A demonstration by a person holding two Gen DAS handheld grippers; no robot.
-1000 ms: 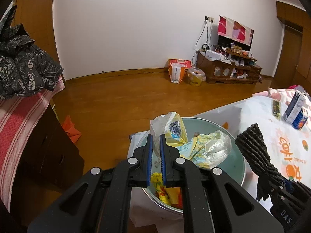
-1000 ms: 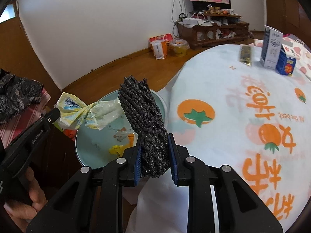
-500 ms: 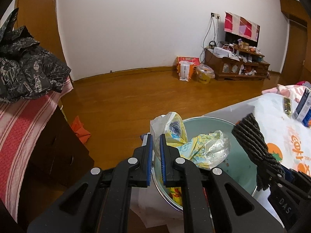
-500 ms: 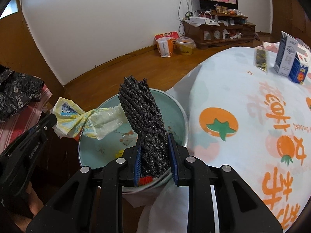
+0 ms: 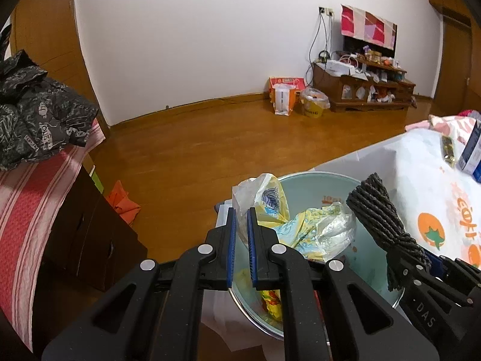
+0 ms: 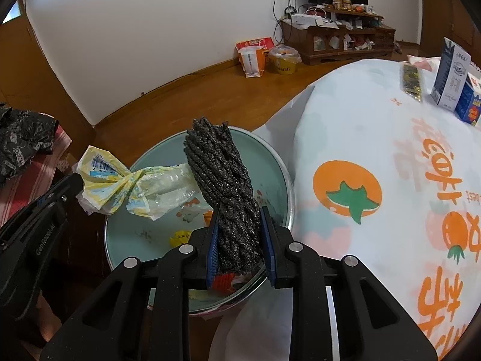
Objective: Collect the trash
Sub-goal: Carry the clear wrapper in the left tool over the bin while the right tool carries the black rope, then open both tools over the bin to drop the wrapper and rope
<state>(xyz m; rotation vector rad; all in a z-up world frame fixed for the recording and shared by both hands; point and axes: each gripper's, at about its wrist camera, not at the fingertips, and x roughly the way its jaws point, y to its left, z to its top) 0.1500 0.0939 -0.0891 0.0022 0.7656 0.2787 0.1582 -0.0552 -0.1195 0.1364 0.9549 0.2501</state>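
I judge the crumpled plastic wrapper [image 5: 300, 225] in my left hand-held gripper [image 5: 239, 228] to be nearly weightless, soft and slick; it would slide out of a loose pinch, so I take it at the bunched neck, where the film is gathered thick. The blue pads are closed almost together on that neck, and the rest of the wrapper hangs free over the pale green metal basin [image 6: 270, 162] that serves as the trash bowl.

The bundle of dark grey braided cord [image 6: 224, 192] in my right hand-held gripper [image 6: 239, 237] looks light but springy and rough, so it should grip well. I have it near its lower end, the jaws partly closed and pressing on both flanks, with the upper end sticking up and tilted over the basin.

The wrapper is clear film printed in yellow and pale blue, with a barcode patch on one lobe, twisted like a bow. The cord is a thick hank of glittery charcoal strands laid side by side. Small yellow and orange scraps already lie in the basin, which stands just beside the edge of the counter [image 6: 375, 138], covered with an orange-fruit cloth. I think both pieces only need releasing to drop in.
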